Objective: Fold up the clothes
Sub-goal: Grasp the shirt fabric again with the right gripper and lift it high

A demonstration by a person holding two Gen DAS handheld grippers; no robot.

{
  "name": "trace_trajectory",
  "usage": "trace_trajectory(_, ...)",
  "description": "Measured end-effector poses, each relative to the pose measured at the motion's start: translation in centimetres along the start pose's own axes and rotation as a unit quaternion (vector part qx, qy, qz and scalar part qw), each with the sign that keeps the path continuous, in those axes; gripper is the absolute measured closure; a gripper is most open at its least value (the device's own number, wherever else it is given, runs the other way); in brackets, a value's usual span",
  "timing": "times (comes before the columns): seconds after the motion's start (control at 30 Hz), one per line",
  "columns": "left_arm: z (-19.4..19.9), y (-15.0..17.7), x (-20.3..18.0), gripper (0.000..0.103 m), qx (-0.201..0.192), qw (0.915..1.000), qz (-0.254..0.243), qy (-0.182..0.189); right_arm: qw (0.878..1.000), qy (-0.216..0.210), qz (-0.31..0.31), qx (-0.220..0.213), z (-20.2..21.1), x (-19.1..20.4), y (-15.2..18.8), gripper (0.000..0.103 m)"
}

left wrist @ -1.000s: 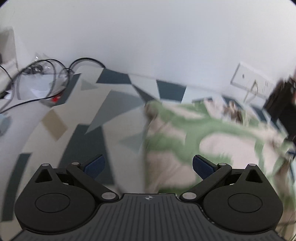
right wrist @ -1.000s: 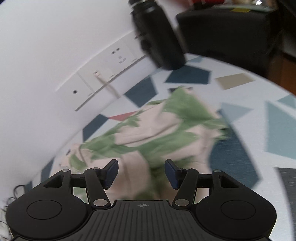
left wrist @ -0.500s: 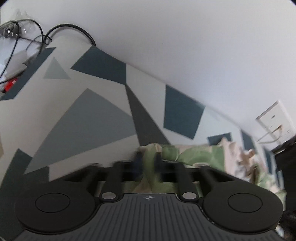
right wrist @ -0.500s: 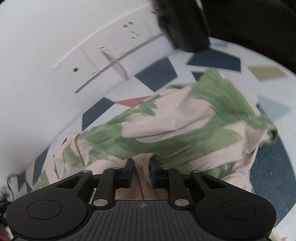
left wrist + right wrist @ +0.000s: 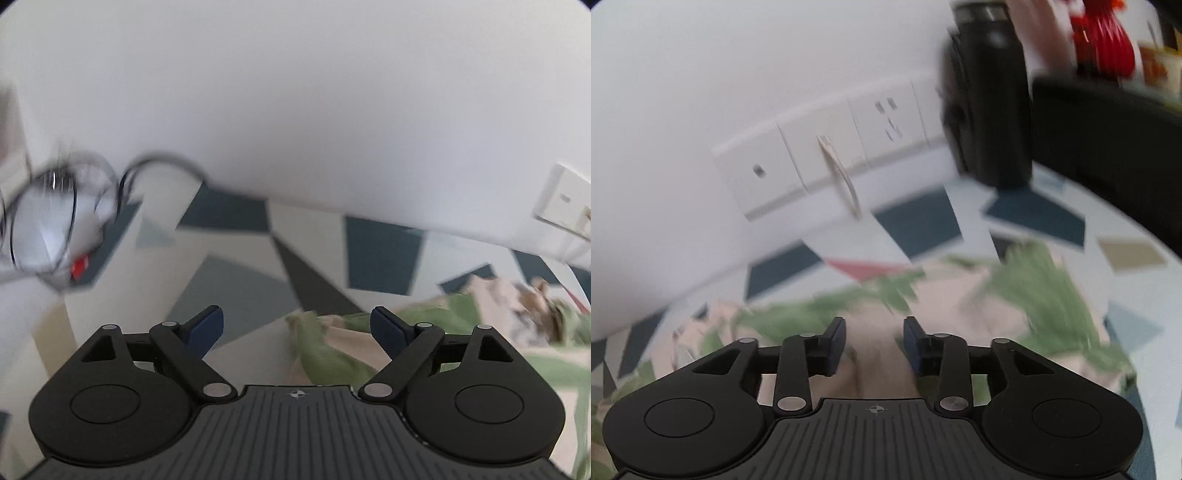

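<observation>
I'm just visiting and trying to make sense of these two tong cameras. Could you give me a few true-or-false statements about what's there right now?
1. Both tongs are open. True: left tongs and right tongs grip nothing.
2. The cloth is plain blue. False: it is cream with green.
3. A black bottle stands by the wall sockets. True.
4. The cloth is neatly folded. False: it lies rumpled on the patterned table.

1 garment, green/cream leaf print, on patterned surface, w/ 2 grippers: left, right, both w/ jaws apart. By far edge: 1 black bottle, 1 wall socket strip, 3 plates seen. Far-left corner: 1 cable tangle, count unclear.
</observation>
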State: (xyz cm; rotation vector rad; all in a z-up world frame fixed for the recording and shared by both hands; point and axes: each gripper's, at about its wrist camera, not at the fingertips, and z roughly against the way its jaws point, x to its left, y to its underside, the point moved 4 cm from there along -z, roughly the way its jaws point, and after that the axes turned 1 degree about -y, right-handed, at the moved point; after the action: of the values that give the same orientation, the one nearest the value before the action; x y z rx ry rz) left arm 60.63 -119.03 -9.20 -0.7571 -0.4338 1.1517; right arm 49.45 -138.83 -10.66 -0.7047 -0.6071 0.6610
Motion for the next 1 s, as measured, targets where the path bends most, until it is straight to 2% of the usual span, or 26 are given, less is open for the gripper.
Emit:
trace_trajectory(0.03, 0.9, 0.4, -0.8, 0.014, 0.002, 0.9996, -0.024, 0.013, 1.0, -0.01, 0.012, -0.005, 0.0, 0.9, -0.4, 0.061)
trace_trajectory(0.1, 2.4, 2.1, -2.5, 0.014, 0.013, 0.9969, -0.068, 0.038, 0.998, -0.038, 0.042, 0.014, -1.1, 3.2, -0.4, 0.055)
trace_trajectory(0.2, 4.4, 5.5, -4.8, 0.014, 0.037, 0.9907, -0.114, 0.064, 0.992, -0.07, 0.091, 0.054, -3.3, 6.6, 0.2, 0.035)
trace_trajectory(0.3, 5.9, 8.5, -6.9, 0.014, 0.054, 0.9836, -0.147, 0.089, 0.986, -0.068, 0.131, 0.077, -5.5, 8.7, 1.1, 0.035)
trace_trajectory(0.33, 6.1, 9.2, -7.4, 0.014, 0.056, 0.9817, -0.159, 0.089, 0.985, -0.067, 0.133, 0.085, -6.0, 8.9, 1.3, 0.039)
trace_trajectory(0.37, 6.2, 9.9, -7.7, 0.014, 0.059, 0.9805, -0.167, 0.085, 0.985, -0.065, 0.13, 0.093, -6.5, 8.9, 1.5, 0.043)
trace_trajectory(0.4, 6.2, 10.4, -7.9, 0.014, 0.063, 0.9801, -0.17, 0.082, 0.985, -0.063, 0.123, 0.099, -6.9, 8.6, 1.5, 0.06)
trace_trajectory(0.43, 6.0, 10.4, -7.6, 0.014, 0.069, 0.9811, -0.161, 0.081, 0.988, -0.067, 0.102, 0.099, -6.9, 7.8, 1.2, 0.083)
trace_trajectory(0.47, 5.8, 10.5, -7.4, 0.014, 0.076, 0.9821, -0.153, 0.081, 0.99, -0.074, 0.072, 0.097, -6.7, 6.8, 0.7, 0.091)
trace_trajectory(0.53, 5.4, 10.6, -7.0, 0.014, 0.088, 0.9836, -0.136, 0.079, 0.992, -0.088, 0.014, 0.093, -6.2, 4.8, -0.2, 0.096)
trace_trajectory(0.6, 5.1, 10.8, -6.5, 0.014, 0.101, 0.9847, -0.119, 0.078, 0.993, -0.097, -0.03, 0.067, -5.0, 2.3, -1.8, 0.097)
trace_trajectory(0.73, 4.9, 10.4, -6.4, 0.014, 0.103, 0.9854, -0.116, 0.07, 0.993, -0.078, -0.094, 0.007, -1.2, -4.2, -5.3, 0.097)
trace_trajectory(0.9, 5.1, 9.7, -8.5, 0.014, 0.097, 0.9827, -0.13, 0.09, 0.983, -0.018, -0.166, -0.07, 5.2, -13.6, -8.6, 0.097)
trace_trajectory(1.0, 5.0, 9.5, -11.0, 0.014, 0.091, 0.9779, -0.151, 0.112, 0.97, 0.025, -0.2, -0.136, 9.7, -18.2, -9.9, 0.097)
